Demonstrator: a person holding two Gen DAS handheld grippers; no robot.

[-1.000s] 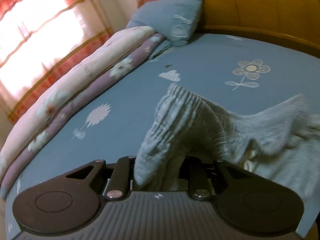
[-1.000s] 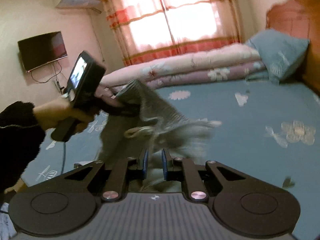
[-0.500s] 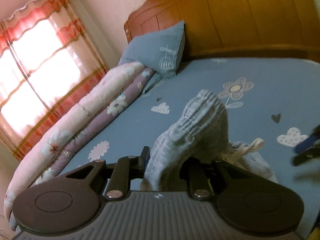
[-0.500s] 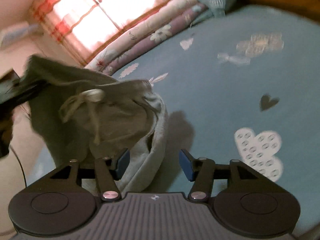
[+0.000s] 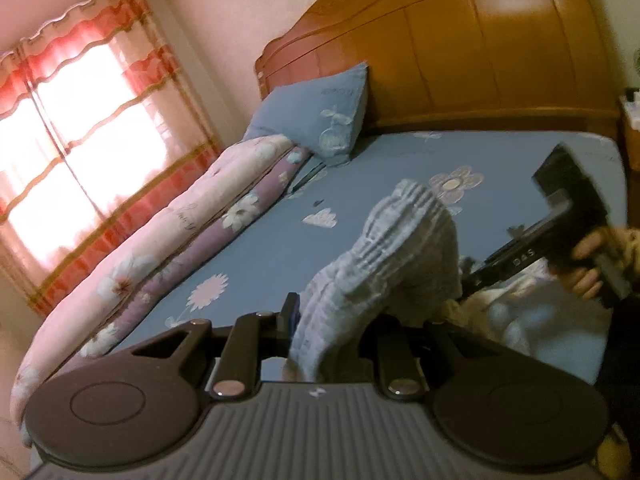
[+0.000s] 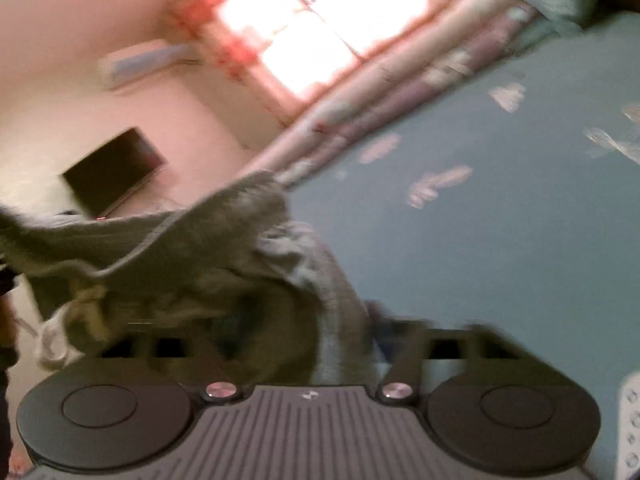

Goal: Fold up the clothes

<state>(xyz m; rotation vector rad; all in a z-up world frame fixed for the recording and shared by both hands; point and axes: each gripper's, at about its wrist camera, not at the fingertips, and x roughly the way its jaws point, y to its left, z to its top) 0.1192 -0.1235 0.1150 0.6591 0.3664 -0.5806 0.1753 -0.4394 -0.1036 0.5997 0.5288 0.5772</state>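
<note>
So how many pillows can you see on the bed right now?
1. A blue pillow leans against the wooden headboard, just past the far end of the rolled floral quilt. More could be hidden behind the lifted grey garment.

A bed [image 5: 256, 272] with a blue sheet printed with white flowers, clouds and hearts stretches ahead of the left tongs [image 5: 326, 312]. Beyond them, at the far end, rises a wooden headboard [image 5: 460, 60], with a blue pillow [image 5: 320, 116] leaning against it. To the left of the tongs a rolled pink and purple floral quilt [image 5: 168, 240] lies along the bed's edge, and past it hang red-banded curtains [image 5: 88, 128] over a bright window. Ahead and left of the right tongs [image 6: 352, 344], a dark television [image 6: 112, 172] and an air conditioner [image 6: 148, 60] sit on the wall, both blurred.
</note>
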